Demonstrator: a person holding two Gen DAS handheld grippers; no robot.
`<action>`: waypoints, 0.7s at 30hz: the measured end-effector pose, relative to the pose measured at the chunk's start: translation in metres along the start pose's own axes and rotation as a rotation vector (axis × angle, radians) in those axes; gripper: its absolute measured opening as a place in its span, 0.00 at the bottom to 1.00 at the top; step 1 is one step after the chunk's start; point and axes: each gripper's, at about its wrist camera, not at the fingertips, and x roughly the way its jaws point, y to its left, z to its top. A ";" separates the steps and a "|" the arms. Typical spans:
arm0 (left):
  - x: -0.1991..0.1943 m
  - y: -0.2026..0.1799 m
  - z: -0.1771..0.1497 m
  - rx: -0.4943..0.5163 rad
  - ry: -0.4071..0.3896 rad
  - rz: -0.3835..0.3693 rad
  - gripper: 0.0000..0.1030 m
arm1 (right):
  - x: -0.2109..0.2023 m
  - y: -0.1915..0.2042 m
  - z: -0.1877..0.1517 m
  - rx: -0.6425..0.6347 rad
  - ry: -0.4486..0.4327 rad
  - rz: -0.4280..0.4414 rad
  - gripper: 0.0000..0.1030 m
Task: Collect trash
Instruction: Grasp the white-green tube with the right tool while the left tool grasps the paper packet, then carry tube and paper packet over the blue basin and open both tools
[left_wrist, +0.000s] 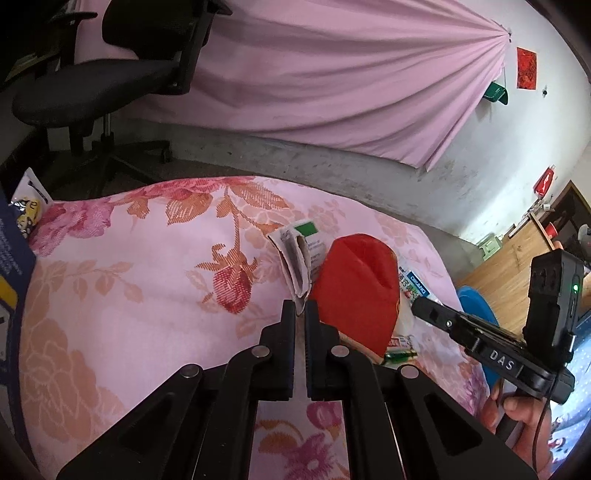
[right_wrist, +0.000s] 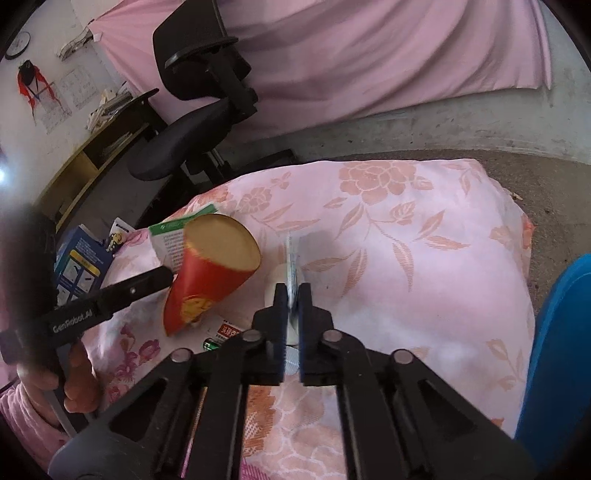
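Note:
My left gripper (left_wrist: 300, 306) is shut on a crumpled white-and-green carton (left_wrist: 300, 254), held just above the pink floral cloth (left_wrist: 147, 295). The same carton (right_wrist: 168, 240) shows in the right wrist view behind a red paper cup (right_wrist: 207, 273). The cup (left_wrist: 354, 291) lies tilted on its side right of my left gripper. My right gripper (right_wrist: 291, 291) is shut on a thin silvery blister strip (right_wrist: 291, 258), seen edge-on. A green battery (left_wrist: 400, 356) and a printed wrapper (left_wrist: 415, 288) lie by the cup; the battery also shows in the right wrist view (right_wrist: 211, 345).
A black office chair (left_wrist: 99, 85) stands behind the cloth-covered surface. A blue box (right_wrist: 79, 262) and a small yellow-figure packet (left_wrist: 27, 214) sit at the left edge. A blue bin (right_wrist: 557, 350) is at the right. Pink curtain (left_wrist: 332, 74) hangs behind.

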 end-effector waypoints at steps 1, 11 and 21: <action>-0.003 -0.003 -0.001 0.016 -0.009 0.005 0.02 | -0.001 0.000 -0.001 0.000 -0.001 -0.004 0.33; -0.038 -0.021 -0.020 0.111 -0.155 0.065 0.00 | -0.018 0.010 -0.005 -0.037 -0.082 -0.060 0.32; -0.083 -0.067 -0.048 0.265 -0.338 0.119 0.00 | -0.064 0.037 -0.021 -0.099 -0.280 -0.069 0.32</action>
